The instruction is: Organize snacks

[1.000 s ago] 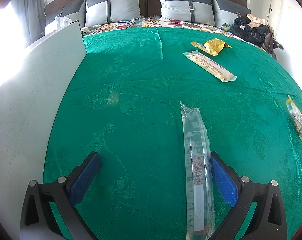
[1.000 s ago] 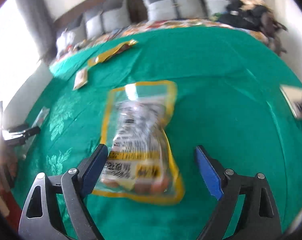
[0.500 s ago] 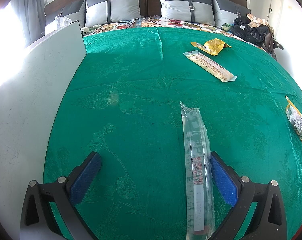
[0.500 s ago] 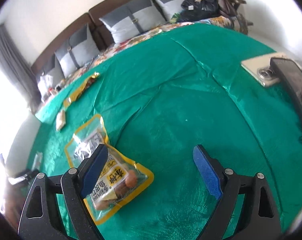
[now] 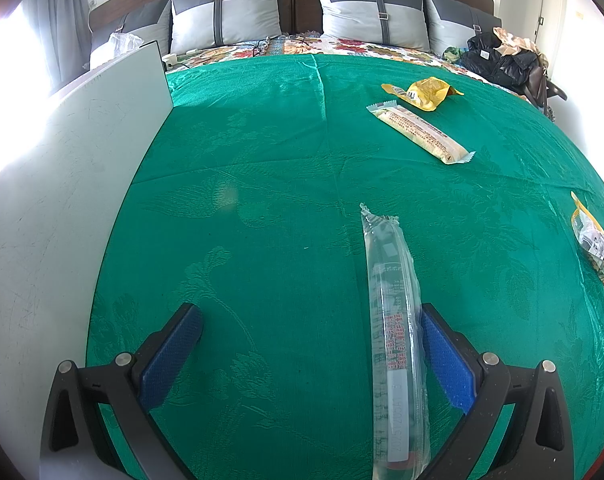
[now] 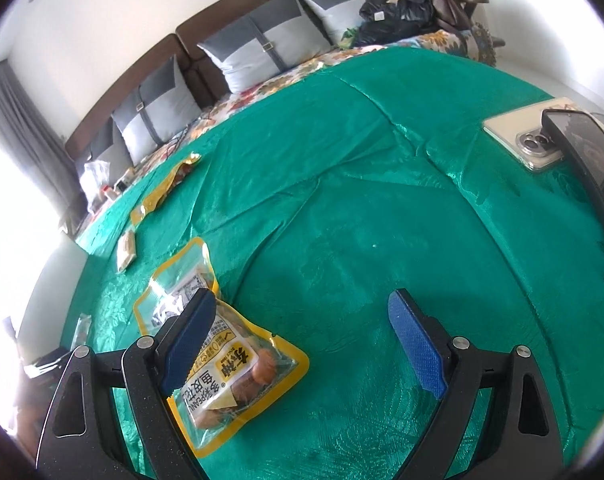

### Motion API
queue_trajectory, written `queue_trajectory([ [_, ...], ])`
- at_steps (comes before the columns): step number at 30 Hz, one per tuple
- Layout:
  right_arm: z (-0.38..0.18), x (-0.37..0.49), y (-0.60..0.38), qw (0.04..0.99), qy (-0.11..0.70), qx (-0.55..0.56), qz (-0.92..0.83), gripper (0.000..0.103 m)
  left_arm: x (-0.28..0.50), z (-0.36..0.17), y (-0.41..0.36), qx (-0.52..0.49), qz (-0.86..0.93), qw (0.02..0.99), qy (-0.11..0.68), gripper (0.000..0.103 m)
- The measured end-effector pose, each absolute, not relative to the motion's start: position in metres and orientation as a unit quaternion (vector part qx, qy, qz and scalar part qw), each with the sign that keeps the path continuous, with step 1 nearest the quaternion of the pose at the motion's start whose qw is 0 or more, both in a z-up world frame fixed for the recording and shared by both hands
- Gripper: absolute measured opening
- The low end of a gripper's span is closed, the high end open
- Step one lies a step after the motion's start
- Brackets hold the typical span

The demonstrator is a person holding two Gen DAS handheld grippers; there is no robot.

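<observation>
Change: right gripper is swinging right, leaving the peanut pouch under its left finger; left gripper is staying put.
Risk: clear stick pack, lying beside the left gripper's right finger, is risking slipping on the green bedspread.
Pose: both grippers are hovering low, jaws apart, holding nothing.

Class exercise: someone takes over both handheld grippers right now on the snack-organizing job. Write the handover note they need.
Left gripper: open, holding nothing; the long clear packet lies on the green cloth beside its right finger.
Right gripper: open, holding nothing; the yellow-edged peanut bag lies flat, partly under its left finger.
Farther off: a crumpled yellow wrapper and a pale snack bar next to it.
Done: nothing looks grouped yet.
Left: gather all four snacks together. Probably start with the clear packet.
</observation>
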State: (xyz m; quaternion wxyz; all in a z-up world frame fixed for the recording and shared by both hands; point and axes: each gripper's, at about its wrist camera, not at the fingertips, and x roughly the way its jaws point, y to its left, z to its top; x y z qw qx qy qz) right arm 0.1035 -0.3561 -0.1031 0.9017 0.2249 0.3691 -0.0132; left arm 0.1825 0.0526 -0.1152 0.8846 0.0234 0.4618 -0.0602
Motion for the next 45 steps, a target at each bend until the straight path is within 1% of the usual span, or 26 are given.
queue_trajectory([
  [26, -0.104, 0.105, -0.355, 0.901, 0.367, 0.229, -0.009, 0.092, 0.183, -0.115, 0.053, 0.023, -0.060, 0.885, 0.462, 0.103],
  [28, -0.102, 0.106, -0.358, 0.898, 0.372, 0.235, -0.010, 0.090, 0.183, -0.115, 0.053, 0.023, -0.060, 0.885, 0.462, 0.103],
  [30, -0.095, 0.112, -0.358, 0.894, 0.384, 0.230, 0.002, 0.091, 0.183, -0.115, 0.053, 0.023, -0.060, 0.885, 0.462, 0.103],
  [32, -0.082, 0.121, -0.344, 0.896, 0.395, 0.198, 0.053, 0.091, 0.183, -0.115, 0.053, 0.023, -0.061, 0.885, 0.462, 0.103],
  [35, -0.072, 0.142, -0.298, 0.882, 0.449, 0.071, 0.127, 0.090, 0.183, -0.115, 0.053, 0.023, -0.060, 0.885, 0.462, 0.103],
  [38, -0.082, 0.160, -0.253, 0.838, 0.514, -0.055, 0.175, 0.090, 0.183, -0.115, 0.053, 0.023, -0.060, 0.885, 0.462, 0.103],
  [41, -0.099, 0.166, -0.220, 0.802, 0.542, -0.177, 0.179, 0.090, 0.183, -0.115, 0.053, 0.023, -0.060, 0.885, 0.462, 0.103],
  [42, -0.105, 0.168, -0.213, 0.792, 0.548, -0.205, 0.177, 0.090, 0.183, -0.115, 0.053, 0.023, -0.060, 0.885, 0.462, 0.103],
  [44, -0.105, 0.171, -0.208, 0.792, 0.544, -0.208, 0.184, 0.090, 0.182, -0.115, 0.054, 0.023, -0.061, 0.885, 0.462, 0.103],
  [45, -0.107, 0.176, -0.207, 0.787, 0.554, -0.205, 0.177, 0.090, 0.183, -0.115, 0.054, 0.023, -0.061, 0.885, 0.461, 0.103],
])
